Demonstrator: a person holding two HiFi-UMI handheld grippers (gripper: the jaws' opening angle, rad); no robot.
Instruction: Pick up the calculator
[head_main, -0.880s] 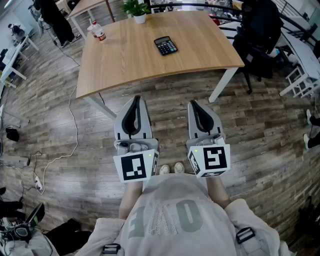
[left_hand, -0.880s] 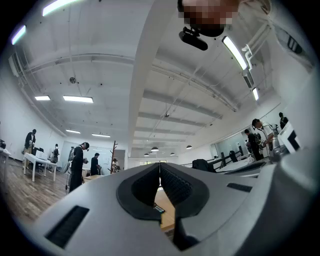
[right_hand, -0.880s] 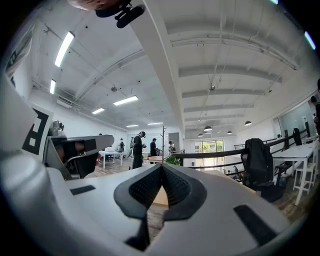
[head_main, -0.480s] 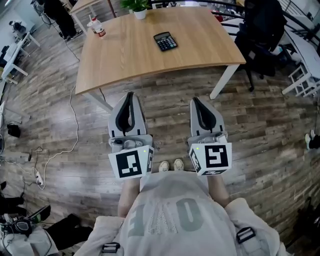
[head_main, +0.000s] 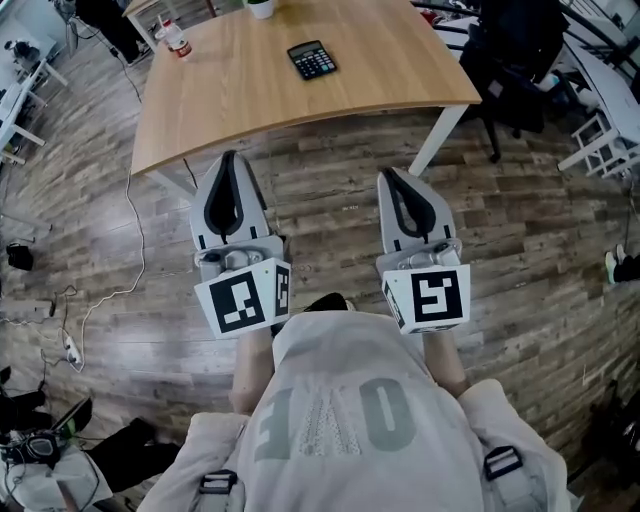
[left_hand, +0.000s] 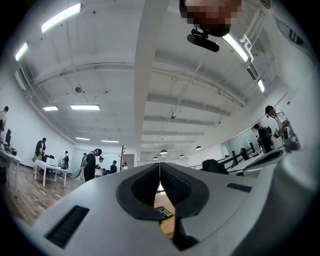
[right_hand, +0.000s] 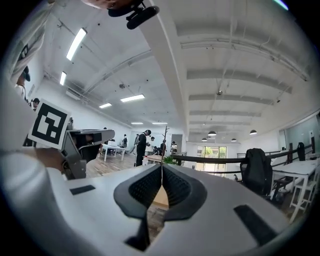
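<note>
A black calculator (head_main: 311, 60) lies flat on a light wooden table (head_main: 250, 100) at the top of the head view; a sliver of the calculator (left_hand: 164, 213) also shows through the left gripper's jaw gap. My left gripper (head_main: 229, 158) and right gripper (head_main: 388, 176) are both held over the wooden floor, well short of the table's near edge. Each is shut with its jaws pressed together and nothing between them. In the gripper views the left gripper (left_hand: 159, 167) and the right gripper (right_hand: 162, 167) show closed tips.
A bottle (head_main: 177, 42) and a potted plant (head_main: 261, 7) stand at the table's far side. A black office chair (head_main: 515, 60) sits right of the table. White table legs (head_main: 432, 140), a cable (head_main: 128, 240) on the floor at left, several people far off.
The table and calculator have shifted up and left in the head view. The left gripper sits further left and higher; the feet on the floor are hidden under the body.
</note>
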